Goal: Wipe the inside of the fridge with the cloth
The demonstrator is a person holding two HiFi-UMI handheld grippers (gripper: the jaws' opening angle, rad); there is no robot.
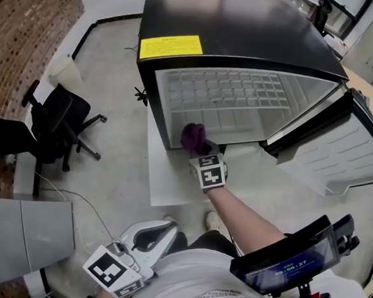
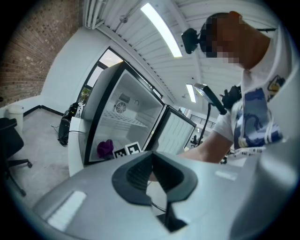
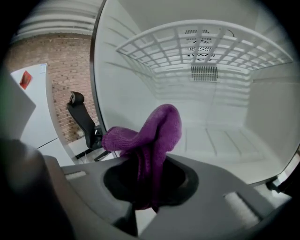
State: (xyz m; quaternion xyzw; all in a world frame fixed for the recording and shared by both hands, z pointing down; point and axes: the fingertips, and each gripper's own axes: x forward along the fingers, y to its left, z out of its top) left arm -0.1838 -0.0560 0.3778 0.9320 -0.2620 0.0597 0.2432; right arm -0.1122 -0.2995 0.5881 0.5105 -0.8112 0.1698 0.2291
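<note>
Clearly the wiping is only starting. The black fridge point(image 1: 230, 40) fills the upper centre of the head view, its door point(image 1: 340, 153) swung open at right. Its white inside holds nothing but a wire shelf point(image 3: 201, 47), high in the right gripper view. The purple cloth point(image 1: 194, 137) sits at the lower left of the fridge's mouth, clamped in the right tool point(image 1: 200, 149), seemingly not yet pressed to any wall. Next, I judge, it must reach deeper and rub the floor and walls. The left tool point(image 1: 163, 231), lower left, hangs idle, jaws together on nothing.
</note>
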